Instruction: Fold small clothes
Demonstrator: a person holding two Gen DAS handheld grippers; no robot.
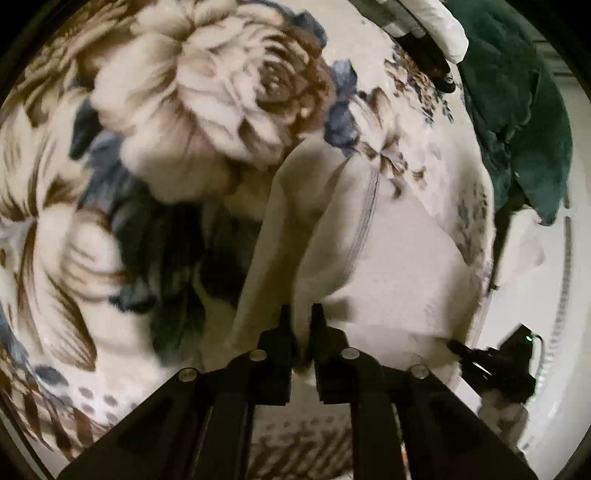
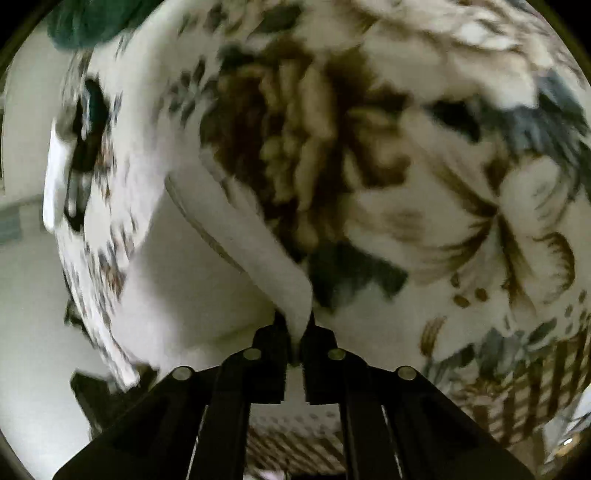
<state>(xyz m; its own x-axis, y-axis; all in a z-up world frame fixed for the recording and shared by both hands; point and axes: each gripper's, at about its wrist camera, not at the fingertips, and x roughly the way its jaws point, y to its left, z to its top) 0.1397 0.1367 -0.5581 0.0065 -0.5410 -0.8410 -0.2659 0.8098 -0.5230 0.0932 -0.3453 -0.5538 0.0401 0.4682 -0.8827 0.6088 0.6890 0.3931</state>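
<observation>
A small white garment point(image 1: 388, 266) hangs stretched above a flowered bedspread point(image 1: 207, 92). My left gripper point(image 1: 302, 312) is shut on one edge of the garment, with cloth pinched between its black fingers point(image 1: 319, 321). My right gripper point(image 2: 294, 318) is shut on another edge of the same white garment point(image 2: 192, 280), which runs up and left from its fingers point(image 2: 280, 325). The right gripper also shows in the left wrist view point(image 1: 491, 365) at the lower right, holding the cloth's far end. A stitched hem point(image 1: 365, 218) runs along the garment.
The flowered bedspread point(image 2: 424, 166) in brown, cream and grey fills both views below the garment. A dark green cloth point(image 1: 517, 122) lies at the upper right of the left wrist view and at the upper left of the right wrist view point(image 2: 92, 22). A white object point(image 1: 439, 22) sits beside it.
</observation>
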